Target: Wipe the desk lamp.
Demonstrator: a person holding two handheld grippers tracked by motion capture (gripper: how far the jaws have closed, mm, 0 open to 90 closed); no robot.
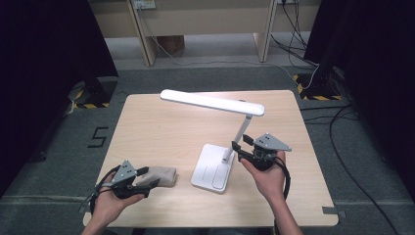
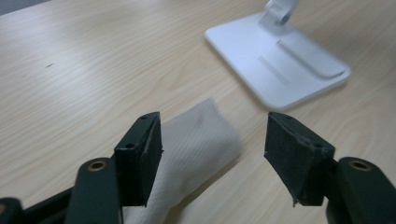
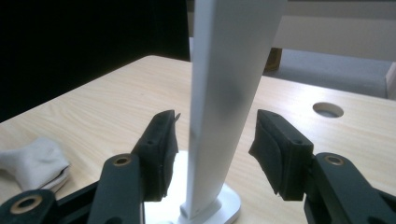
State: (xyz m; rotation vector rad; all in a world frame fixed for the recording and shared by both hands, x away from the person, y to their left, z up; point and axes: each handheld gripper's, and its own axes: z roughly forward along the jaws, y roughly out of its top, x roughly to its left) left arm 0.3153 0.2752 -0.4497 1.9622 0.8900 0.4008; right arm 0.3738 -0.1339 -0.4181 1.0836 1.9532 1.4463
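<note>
Lying crumpled: soft beige cloth (image 1: 157, 176); beside smooth white lamp (image 1: 214, 166).

Table: you work at a pale wooden table (image 1: 147, 127) with a round cable hole (image 3: 328, 109).
Floor: grey carpet (image 1: 205, 76), a "5" mark (image 1: 97, 136), hazard tape (image 1: 320, 97).
Behind you see: beige furniture legs (image 1: 147, 34), trailing cables (image 1: 298, 34).
Sides: dark curtains (image 1: 44, 58).

Your cloth (image 1: 159, 176) is lying on the table (image 1: 161, 127) near its front edge, left of the lamp (image 1: 215, 166), which is standing right of centre.
</note>
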